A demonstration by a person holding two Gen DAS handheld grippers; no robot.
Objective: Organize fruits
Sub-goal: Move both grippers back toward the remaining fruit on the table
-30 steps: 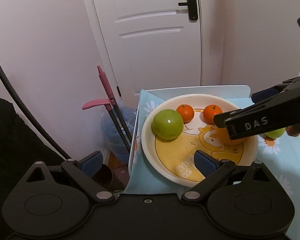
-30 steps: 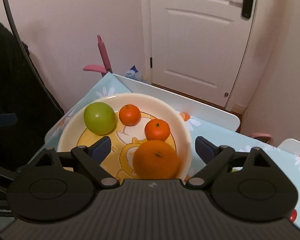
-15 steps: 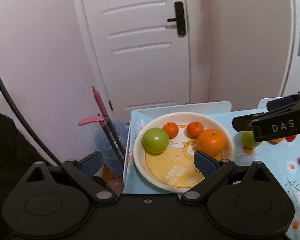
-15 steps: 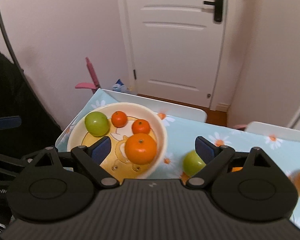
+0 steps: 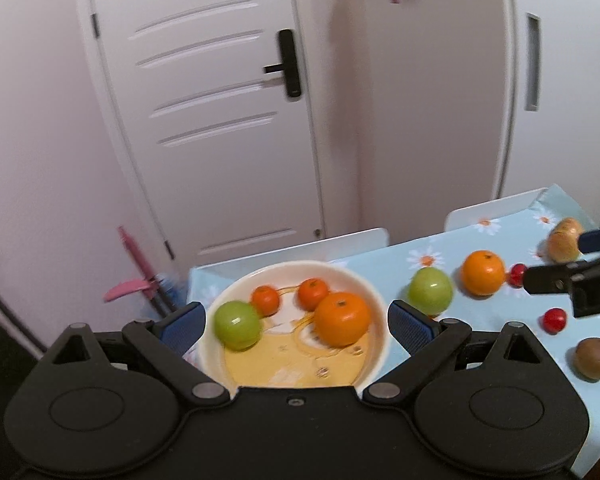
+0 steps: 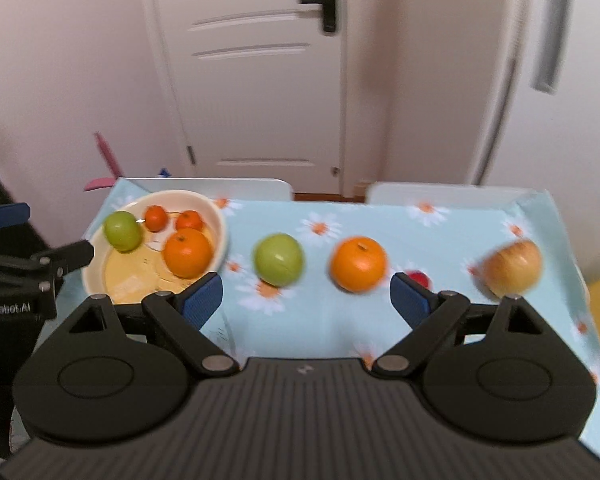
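Four round glossy fruits in a smooth plate [image 5: 374, 292].

On my left gripper [image 6: 80, 254], seen from my right wrist camera, white lettering read roughly "enRobot.AI"; the start was cut off at the frame edge. On my right gripper [image 5: 560, 280], seen from my left wrist camera, only a white "D" showed at the frame edge. I could read nothing else.
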